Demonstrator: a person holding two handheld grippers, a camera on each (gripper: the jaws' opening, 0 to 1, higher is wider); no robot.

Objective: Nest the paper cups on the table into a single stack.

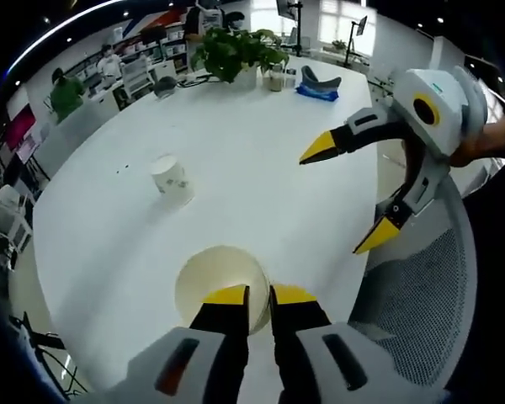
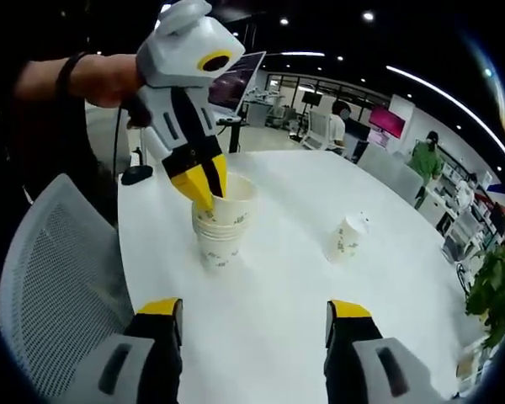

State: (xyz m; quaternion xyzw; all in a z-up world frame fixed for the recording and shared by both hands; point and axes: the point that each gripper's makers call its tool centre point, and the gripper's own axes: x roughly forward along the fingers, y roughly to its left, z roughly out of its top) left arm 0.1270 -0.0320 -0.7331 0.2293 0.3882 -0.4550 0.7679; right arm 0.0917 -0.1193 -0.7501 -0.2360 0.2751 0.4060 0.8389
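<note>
Right, cups are thin paper: light, crushable, easy to tip, so grip at the rim w/ a gentle pinch, not the sidewall. The stack of cups [image 2: 223, 225] stands upright on the white table [image 2: 295, 278], near the edge by the mesh chair [image 2: 59, 278]. The lone cup [image 2: 346, 237] stands well apart from it, further in on the table, seemingly upside down, though it's small in both views. Left gripper [image 2: 204, 187] comes down from above, tilted, jaws pinched on the top cup's rim; in the left gripper view its jaws look nearly closed over that rim. Right gripper [image 2: 254, 324] is held low and level, facing the stack, jaws spread wide, holding nothing.
</note>
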